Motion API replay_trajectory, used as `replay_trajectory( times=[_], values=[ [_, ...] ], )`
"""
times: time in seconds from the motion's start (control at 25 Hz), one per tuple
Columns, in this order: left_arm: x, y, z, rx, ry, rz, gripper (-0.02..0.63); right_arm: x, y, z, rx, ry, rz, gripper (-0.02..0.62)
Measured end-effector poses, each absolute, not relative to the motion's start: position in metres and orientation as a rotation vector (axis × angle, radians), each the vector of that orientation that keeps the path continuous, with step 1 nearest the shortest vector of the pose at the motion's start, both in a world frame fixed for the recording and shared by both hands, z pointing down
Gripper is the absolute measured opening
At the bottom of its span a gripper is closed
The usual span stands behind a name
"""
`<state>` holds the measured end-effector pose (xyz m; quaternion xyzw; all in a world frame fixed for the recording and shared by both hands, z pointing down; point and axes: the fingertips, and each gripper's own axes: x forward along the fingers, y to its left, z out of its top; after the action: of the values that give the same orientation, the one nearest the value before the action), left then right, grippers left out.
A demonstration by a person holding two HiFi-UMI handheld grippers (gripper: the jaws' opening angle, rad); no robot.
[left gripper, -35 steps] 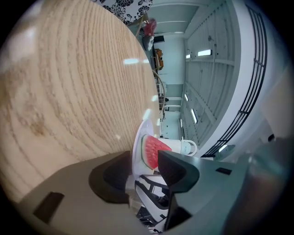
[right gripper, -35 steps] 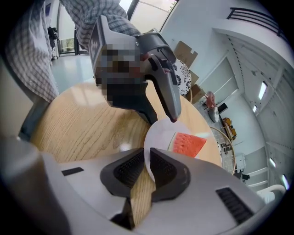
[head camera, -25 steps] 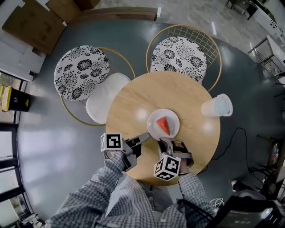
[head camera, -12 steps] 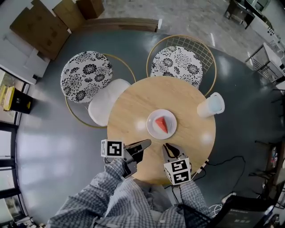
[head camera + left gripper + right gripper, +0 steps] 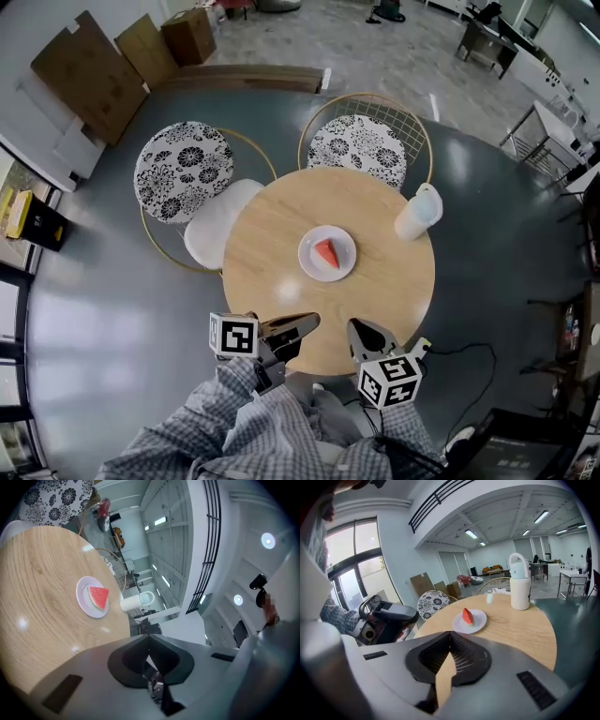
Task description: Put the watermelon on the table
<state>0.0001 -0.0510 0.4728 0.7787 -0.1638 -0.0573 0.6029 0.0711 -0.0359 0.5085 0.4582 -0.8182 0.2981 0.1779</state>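
Note:
A red watermelon wedge (image 5: 325, 251) lies on a small white plate (image 5: 343, 259) in the middle of the round wooden table (image 5: 272, 234). Both grippers hang over the table's near edge, well short of the plate. My left gripper (image 5: 307, 322) is shut with nothing in it and points toward the table's middle. My right gripper (image 5: 357, 327) is shut and empty too, tilted downward. From the left gripper view (image 5: 149, 637) the wedge (image 5: 98, 597) sits far ahead on its plate (image 5: 84, 604). In the right gripper view (image 5: 450, 633) the wedge (image 5: 467, 616) stands ahead, with the left gripper's body at the left.
A white lidded jug (image 5: 417, 211) stands at the table's far right edge. Two floral-cushioned wire chairs (image 5: 183, 169) (image 5: 356, 148) and a white seat (image 5: 217, 220) ring the far side. Cardboard boxes (image 5: 89, 75) lean at the back left. A cable runs over the dark floor (image 5: 487, 281).
Both grippers have pulled back from the plate to the table's near edge and risen. The left jaws closed from wide open. The right gripper rolled. The plate and wedge stayed put.

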Motion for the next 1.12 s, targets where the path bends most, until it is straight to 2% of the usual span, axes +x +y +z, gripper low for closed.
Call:
replay_trajectory(
  times=[0.76,1.12],
  values=[
    [0.022,0.086,0.415,1.959,-0.317,-0.196,0.008,0.109,0.089,0.435,1.541,-2.466,0.815,0.008],
    [0.028,0.113,0.400,2.022,-0.298,-0.203,0.008,0.112,0.113,0.407,1.571,-2.558,0.726,0.008]
  ],
)
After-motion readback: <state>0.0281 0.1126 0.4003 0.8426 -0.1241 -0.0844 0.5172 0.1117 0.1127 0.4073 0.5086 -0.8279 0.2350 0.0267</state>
